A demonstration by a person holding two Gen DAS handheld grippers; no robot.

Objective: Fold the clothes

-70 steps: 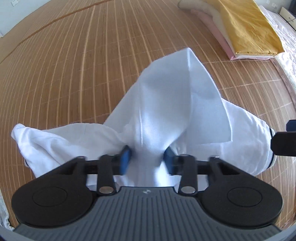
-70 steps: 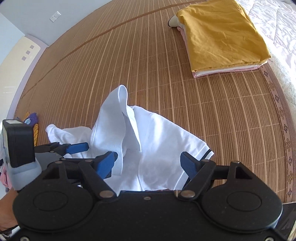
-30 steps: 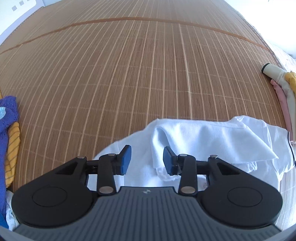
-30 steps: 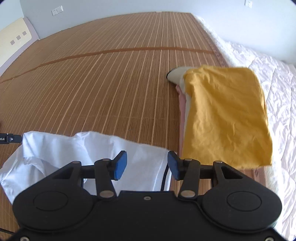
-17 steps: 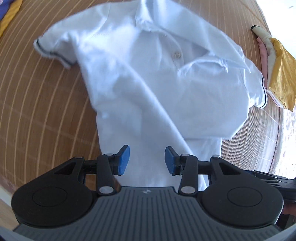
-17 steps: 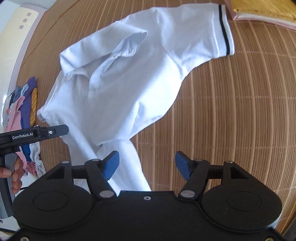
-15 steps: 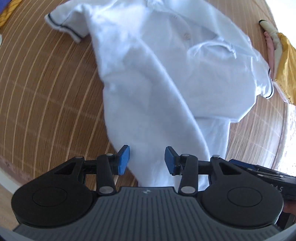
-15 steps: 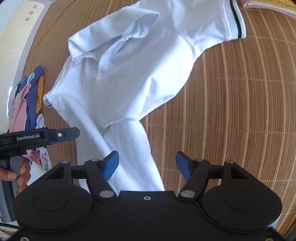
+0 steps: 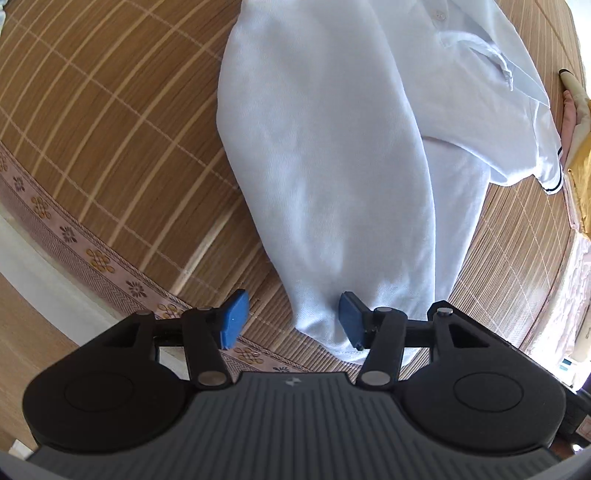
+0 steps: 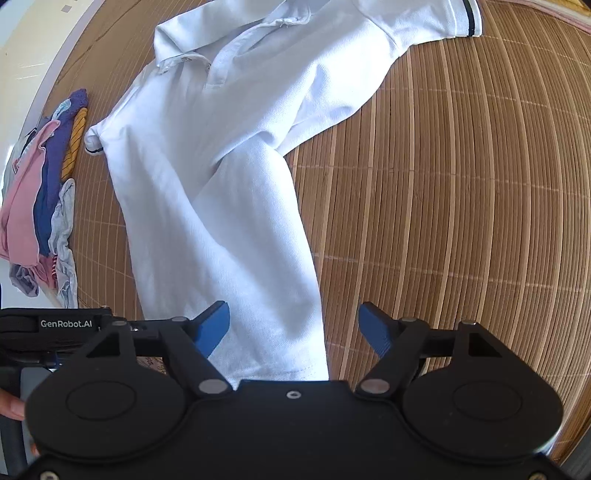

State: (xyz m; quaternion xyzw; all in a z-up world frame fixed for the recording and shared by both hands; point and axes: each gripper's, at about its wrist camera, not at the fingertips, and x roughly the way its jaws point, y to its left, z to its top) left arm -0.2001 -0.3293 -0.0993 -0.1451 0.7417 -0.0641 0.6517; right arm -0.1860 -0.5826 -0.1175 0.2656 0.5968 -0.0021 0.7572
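One clothes pile (image 10: pixel 40 206) | right-wrist view only | beside white polo shirt (image 10: pixel 207 177)

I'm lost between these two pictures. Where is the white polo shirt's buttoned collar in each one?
Left wrist view: the buttoned collar sits at the top right, partly cut by the edge.
Right wrist view: the buttoned collar sits at the top, left of centre.
Shared landmark: the navy-striped sleeve cuff.

A bamboo mat (image 10: pixel 461 192) fills the scene, slats running in long curves, with a patterned woven border (image 9: pixel 92 254) along its near edge. Beyond that border, pale wooden floor (image 9: pixel 26 332). Off at the far right edge, a quilted white bedcover (image 9: pixel 561 295) lies just beside the mat.
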